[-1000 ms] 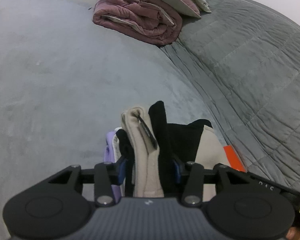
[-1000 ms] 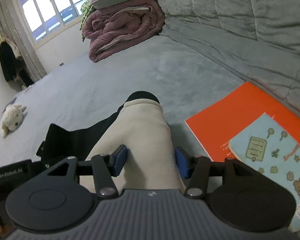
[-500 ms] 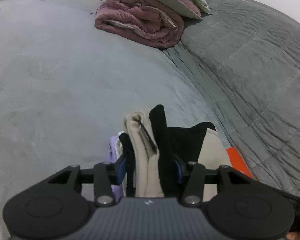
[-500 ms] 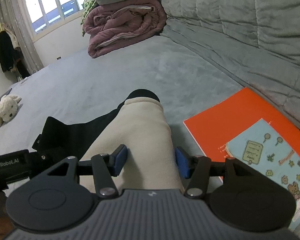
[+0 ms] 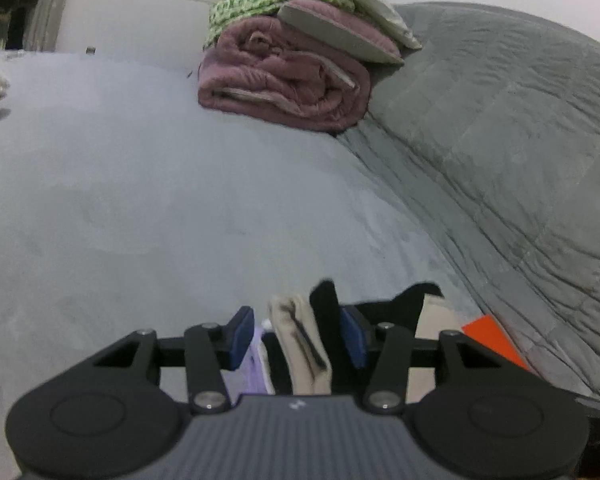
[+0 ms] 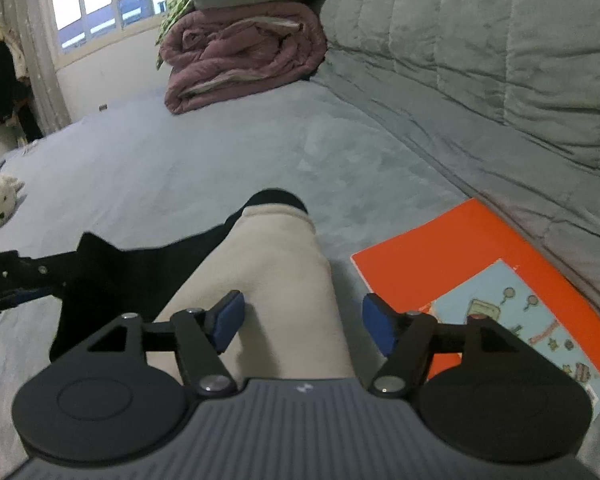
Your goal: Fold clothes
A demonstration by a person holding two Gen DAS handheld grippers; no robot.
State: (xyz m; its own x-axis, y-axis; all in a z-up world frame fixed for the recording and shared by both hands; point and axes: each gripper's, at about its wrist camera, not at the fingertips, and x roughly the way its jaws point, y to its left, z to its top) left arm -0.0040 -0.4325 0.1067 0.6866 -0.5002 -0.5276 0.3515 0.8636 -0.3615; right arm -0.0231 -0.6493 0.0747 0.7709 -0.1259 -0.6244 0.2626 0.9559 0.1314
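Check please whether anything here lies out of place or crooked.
An orange book lies on the bed, right of the folded garment, with a light blue booklet on top. They are not clothes. Nothing looks spilled or damaged.

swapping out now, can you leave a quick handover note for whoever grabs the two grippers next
Left gripper: jaws apart around the bunched beige and black garment; the right pad touches the black cloth, the left pad stands clear.
Right gripper: jaws opening, with the beige fold between them and gaps at both pads.
The garment lies on the grey bed, beside the orange folder.
Done: it looks folded over into a narrow bundle.
Left: probably let go fully, then tidy or finish the fold.
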